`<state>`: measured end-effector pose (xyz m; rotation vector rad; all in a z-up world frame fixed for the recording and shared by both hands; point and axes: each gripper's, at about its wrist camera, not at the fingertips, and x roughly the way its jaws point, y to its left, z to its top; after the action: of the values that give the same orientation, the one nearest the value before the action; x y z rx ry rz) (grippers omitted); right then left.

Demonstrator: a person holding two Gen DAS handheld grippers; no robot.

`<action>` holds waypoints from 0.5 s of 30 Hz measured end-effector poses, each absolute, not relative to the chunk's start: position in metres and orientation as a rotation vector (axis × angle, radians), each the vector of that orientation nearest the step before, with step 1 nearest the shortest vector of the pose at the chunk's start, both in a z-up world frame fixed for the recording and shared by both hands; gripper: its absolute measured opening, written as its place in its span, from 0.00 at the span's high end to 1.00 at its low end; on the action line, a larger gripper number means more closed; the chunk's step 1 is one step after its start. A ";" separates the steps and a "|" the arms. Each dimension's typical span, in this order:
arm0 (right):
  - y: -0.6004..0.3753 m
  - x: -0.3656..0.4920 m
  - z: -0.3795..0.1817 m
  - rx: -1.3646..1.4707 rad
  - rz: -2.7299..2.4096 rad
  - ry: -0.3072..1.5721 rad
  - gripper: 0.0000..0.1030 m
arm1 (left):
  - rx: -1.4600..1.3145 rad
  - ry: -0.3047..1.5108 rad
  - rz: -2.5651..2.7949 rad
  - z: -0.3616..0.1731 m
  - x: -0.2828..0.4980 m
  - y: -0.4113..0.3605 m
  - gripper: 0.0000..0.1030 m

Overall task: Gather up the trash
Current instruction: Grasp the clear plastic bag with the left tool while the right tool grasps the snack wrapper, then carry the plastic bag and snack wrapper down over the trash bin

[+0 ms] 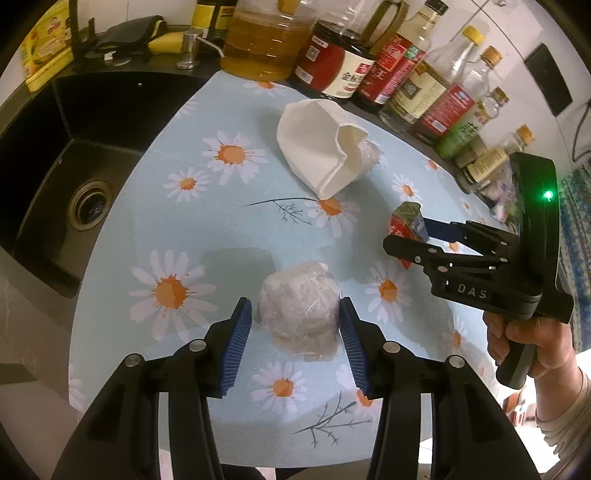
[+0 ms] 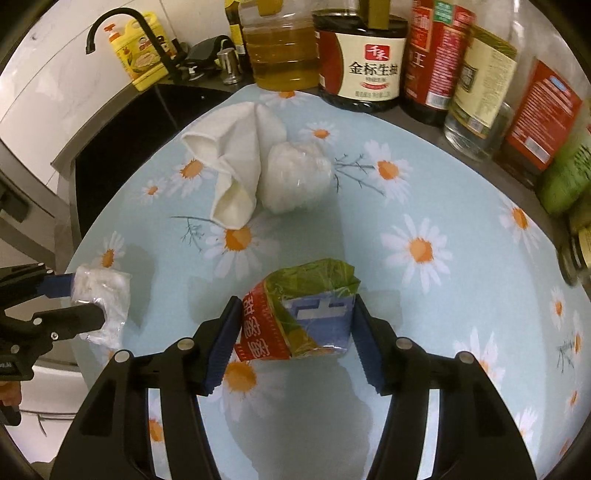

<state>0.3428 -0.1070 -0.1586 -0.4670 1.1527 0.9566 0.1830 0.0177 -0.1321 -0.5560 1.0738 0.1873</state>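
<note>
My left gripper point(image 1: 295, 310) is shut on a crumpled clear plastic wad point(image 1: 299, 314), both blue pads against its sides; it also shows at the left of the right wrist view point(image 2: 101, 299). My right gripper point(image 2: 295, 310) is shut on a crushed red, green and blue wrapper point(image 2: 299, 314), held just above the daisy-print mat point(image 2: 424, 206). In the left wrist view the right gripper point(image 1: 410, 236) shows at the right with the wrapper point(image 1: 406, 221). A white paper bag point(image 1: 317, 144) lies on its side at the far middle with a second plastic wad point(image 2: 291, 177) beside it.
A black sink point(image 1: 74, 177) lies left of the mat, with a black tap point(image 2: 122, 26) and a yellow soap bottle point(image 2: 140, 48) behind it. Several oil and sauce bottles point(image 2: 358, 55) line the back and right edge.
</note>
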 end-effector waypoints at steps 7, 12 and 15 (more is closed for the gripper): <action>-0.116 0.308 -0.149 -0.446 0.874 1.158 0.43 | -0.535 1.066 0.104 -0.131 0.164 0.024 0.55; -0.116 0.276 -0.140 -0.418 0.836 1.172 0.43 | -0.509 1.070 0.046 -0.129 0.143 0.029 0.55; -0.116 0.259 -0.137 -0.391 0.811 1.181 0.43 | -0.496 1.074 0.019 -0.130 0.134 0.032 0.55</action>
<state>0.2586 -0.1164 -0.1372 -0.3910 1.1806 0.8111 0.1337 0.0324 -0.1300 -0.4964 1.0742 0.0187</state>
